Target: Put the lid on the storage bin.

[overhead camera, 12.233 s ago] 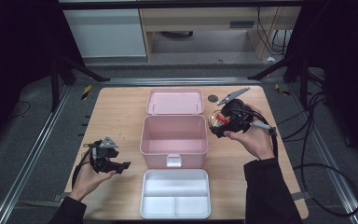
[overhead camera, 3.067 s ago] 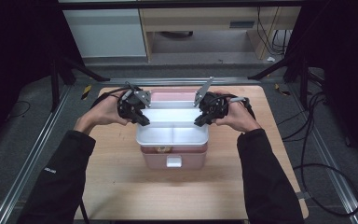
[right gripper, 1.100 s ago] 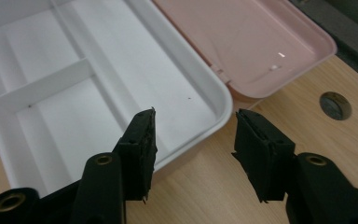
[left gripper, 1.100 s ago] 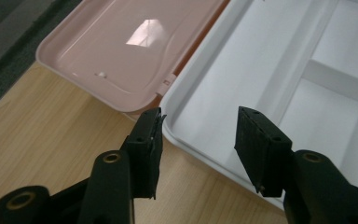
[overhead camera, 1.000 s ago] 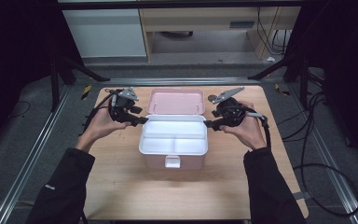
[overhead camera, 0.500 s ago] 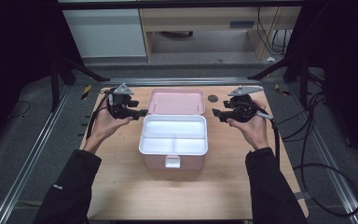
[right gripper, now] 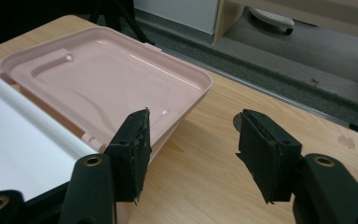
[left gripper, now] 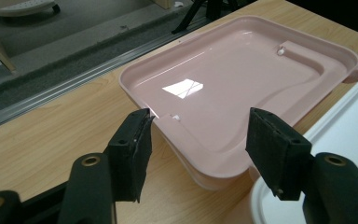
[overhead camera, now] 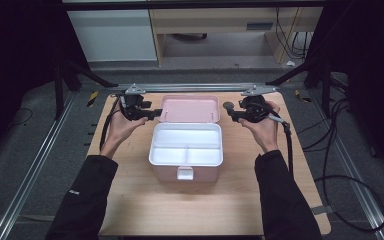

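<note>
A pink box (overhead camera: 167,172) stands mid-table with a white divided tray (overhead camera: 170,156) seated in its top. Its pink lid (overhead camera: 189,109) lies open and flat behind it. My left gripper (overhead camera: 153,114) hovers at the lid's left edge; its jaws have just been opening. In the left gripper view the left gripper (left gripper: 200,149) is open over the lid's (left gripper: 223,88) near corner, pads clear of it, with the tray's rim (left gripper: 354,140) at the right. My right gripper (overhead camera: 231,115) sits open at the lid's right edge. In the right gripper view the right gripper (right gripper: 191,149) frames bare wood beside the lid (right gripper: 98,84).
A small dark round object (overhead camera: 227,105) lies on the wooden table (overhead camera: 130,200) just right of the lid, close to the right gripper. A metal rail (overhead camera: 195,87) runs along the table's back edge. Cables (overhead camera: 340,150) hang off the right side.
Both grippers have drawn away from the white tray's back corners and moved outward and back to the sides of the lid. The tray stays seated in the box.
</note>
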Available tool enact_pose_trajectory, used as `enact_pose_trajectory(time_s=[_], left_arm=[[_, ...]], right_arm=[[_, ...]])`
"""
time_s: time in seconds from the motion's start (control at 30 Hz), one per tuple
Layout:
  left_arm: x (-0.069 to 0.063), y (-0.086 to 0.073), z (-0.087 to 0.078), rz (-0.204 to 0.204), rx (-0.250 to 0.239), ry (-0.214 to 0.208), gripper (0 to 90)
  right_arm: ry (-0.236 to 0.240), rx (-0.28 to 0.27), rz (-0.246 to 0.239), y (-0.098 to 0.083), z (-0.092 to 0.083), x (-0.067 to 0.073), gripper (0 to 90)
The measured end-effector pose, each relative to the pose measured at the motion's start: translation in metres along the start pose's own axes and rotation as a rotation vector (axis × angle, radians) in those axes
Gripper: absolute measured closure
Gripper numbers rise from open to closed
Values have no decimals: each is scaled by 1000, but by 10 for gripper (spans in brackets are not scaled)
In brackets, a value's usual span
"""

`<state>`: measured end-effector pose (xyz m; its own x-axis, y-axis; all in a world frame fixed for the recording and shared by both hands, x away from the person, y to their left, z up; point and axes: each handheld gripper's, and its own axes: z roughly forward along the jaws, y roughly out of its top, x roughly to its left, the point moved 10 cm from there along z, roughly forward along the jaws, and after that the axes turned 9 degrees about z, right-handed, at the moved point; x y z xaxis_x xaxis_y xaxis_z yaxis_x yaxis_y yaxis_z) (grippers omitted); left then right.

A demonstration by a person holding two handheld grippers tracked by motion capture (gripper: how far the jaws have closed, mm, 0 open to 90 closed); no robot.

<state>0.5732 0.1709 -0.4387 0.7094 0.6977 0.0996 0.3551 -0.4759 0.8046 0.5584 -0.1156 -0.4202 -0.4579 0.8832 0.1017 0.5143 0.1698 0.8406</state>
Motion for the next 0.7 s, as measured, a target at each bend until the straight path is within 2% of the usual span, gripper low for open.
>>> enact_pose_trajectory(time_s=[0.07,0.17,0.3,0.4,0.5,0.7], left_arm=[[3,1,3,-1,-5,12,404],[7,2,8,-35,-26,16,404],[13,-3,17,-50,-12,32,390],[13,-6,26,-62,-13,22,379],[12,-9,36,-80,-7,3,379],[10,-21,52,-75,44,-17,382]], right_arm=[[-8,-10,8,4,6,-2,437],[17,-30,52,9,16,-2,437],[12,-17,61,11,32,-4,440],[19,-10,66,11,45,-2,442],[40,25,78,3,59,2,443],[40,92,70,-14,79,5,434]])
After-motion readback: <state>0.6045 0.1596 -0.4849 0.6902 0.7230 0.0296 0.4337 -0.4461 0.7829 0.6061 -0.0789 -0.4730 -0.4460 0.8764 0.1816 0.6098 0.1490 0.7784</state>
